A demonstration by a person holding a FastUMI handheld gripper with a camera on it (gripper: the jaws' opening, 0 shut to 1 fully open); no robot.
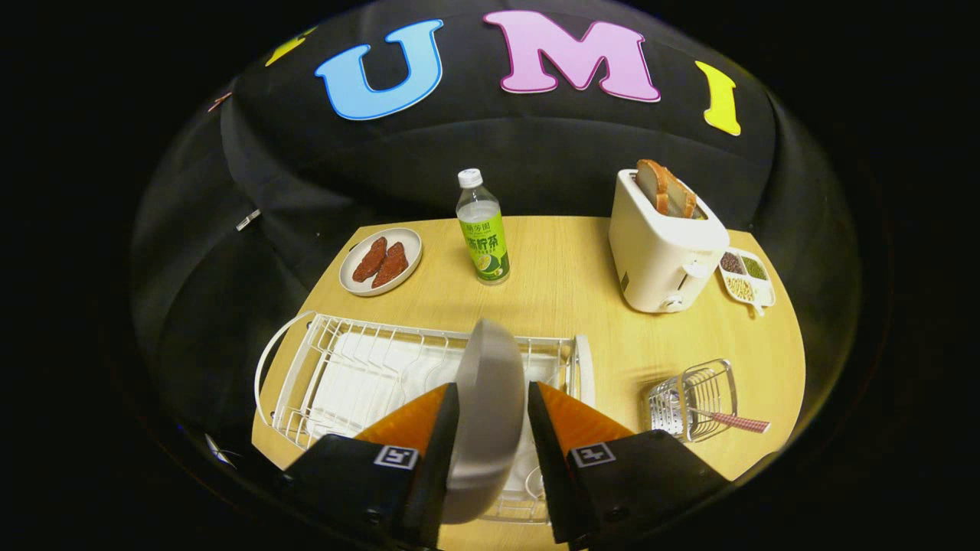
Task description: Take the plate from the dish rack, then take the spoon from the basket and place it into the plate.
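- A light wooden counter [566, 306] spreads out ahead of the claw, backed by the black cloth wall of the booth.
- A white wire dish rack [360, 375] sits on the near left part of the counter, directly under and ahead of the claw's fingers.
- A pale grey plate [490, 405] stands on edge between the two fingers, its rim rising above their tips and its lower part over the rack.
- The claw [494, 405] is clenched on the plate, one finger pressing each face of it.
- A white toaster [662, 252] stands at the far right of the counter with slices of bread [664, 190] sticking up from its slots.
- A small wire basket [693, 402] sits on the near right, well apart from the rack.
- A spoon [727, 418] with a red checked handle lies in the basket, its handle poking out to the right.
- A clear bottle [482, 229] with a green label and white cap stands upright at the far middle.
- A small round dish [381, 262] at the far left holds two reddish-brown pieces of food.
- A little divided tray [749, 277] of beans and grains lies just to the right of the toaster.
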